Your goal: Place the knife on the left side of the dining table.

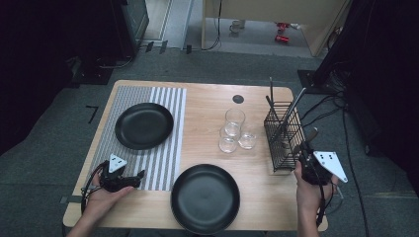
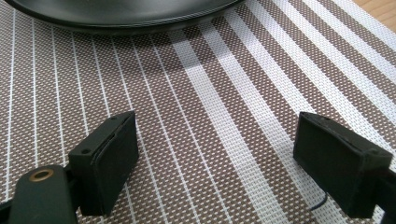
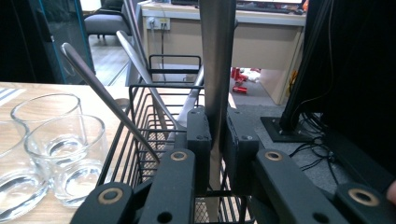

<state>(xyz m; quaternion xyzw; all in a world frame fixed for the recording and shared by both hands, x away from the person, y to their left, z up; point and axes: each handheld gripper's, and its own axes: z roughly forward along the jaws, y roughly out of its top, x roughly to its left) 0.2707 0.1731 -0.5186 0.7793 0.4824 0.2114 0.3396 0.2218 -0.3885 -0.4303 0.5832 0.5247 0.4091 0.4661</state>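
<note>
My right gripper (image 3: 217, 135) has its jaws pressed together on the flat metal handle (image 3: 216, 56) of a utensil, pinching it low down, just above the near rim of the black wire basket (image 1: 282, 136). The handle stands close to upright, its long axis running up out of the top of the right gripper view, lower end down in the basket; I cannot tell what kind of utensil it is. In the high view that gripper (image 1: 307, 157) sits at the near right corner of the basket, at the right edge of the table (image 1: 207, 98). The basket also holds several other utensils (image 3: 109, 100), thin metal handles leaning up and away to the left.

Left of the basket stand three empty clear glasses (image 1: 233, 131), clustered and touching.

My left gripper (image 2: 217, 163) has its jaws spread wide with nothing between them, hovering low over the striped placemat (image 1: 163, 148) at the near left. One black plate (image 1: 144, 125) sits on the mat's far part; a second black plate (image 1: 205, 198) lies on bare wood at the near edge, centre. Both are empty.
</note>
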